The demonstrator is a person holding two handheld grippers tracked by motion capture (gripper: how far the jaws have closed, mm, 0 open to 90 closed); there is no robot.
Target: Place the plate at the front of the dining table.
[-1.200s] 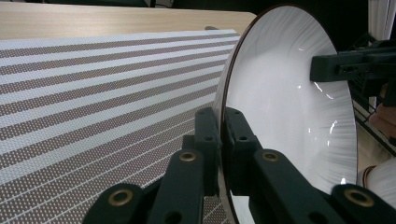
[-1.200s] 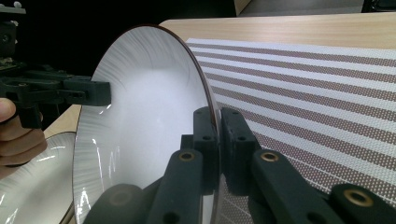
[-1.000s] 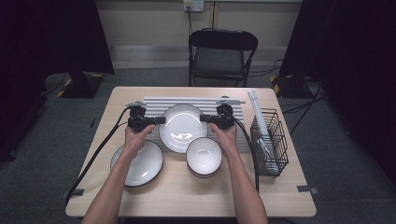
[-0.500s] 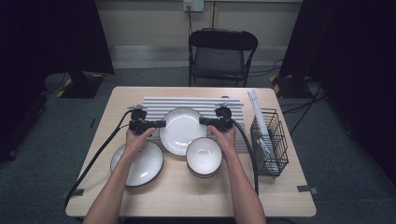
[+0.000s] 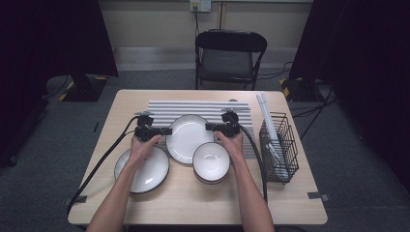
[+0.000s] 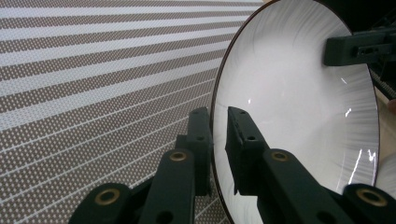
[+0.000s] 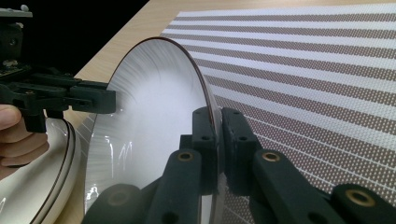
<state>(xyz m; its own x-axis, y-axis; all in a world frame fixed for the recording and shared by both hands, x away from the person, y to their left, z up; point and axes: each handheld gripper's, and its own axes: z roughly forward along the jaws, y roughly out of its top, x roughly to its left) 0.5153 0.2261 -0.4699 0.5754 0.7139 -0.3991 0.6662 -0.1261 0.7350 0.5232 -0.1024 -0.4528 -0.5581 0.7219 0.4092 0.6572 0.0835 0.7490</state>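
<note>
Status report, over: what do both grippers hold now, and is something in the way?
Left gripper jaws just easing open astride plate rim. Right gripper shut on the opposite rim. Plate over striped mat. Bowl close beside.

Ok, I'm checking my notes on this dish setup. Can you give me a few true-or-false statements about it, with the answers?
1. The right claw is clamped on the rim of the plate. True.
2. The plate's rim lies outside the left claw. False: the rim sits between its jaws, which have just been opening, and a small gap shows.
3. A white bowl stands by the person's right hand. True.
4. The wire basket stands at the table's left edge. False: it is at the right edge.
5. A striped mat lies under the plate. True.
</note>
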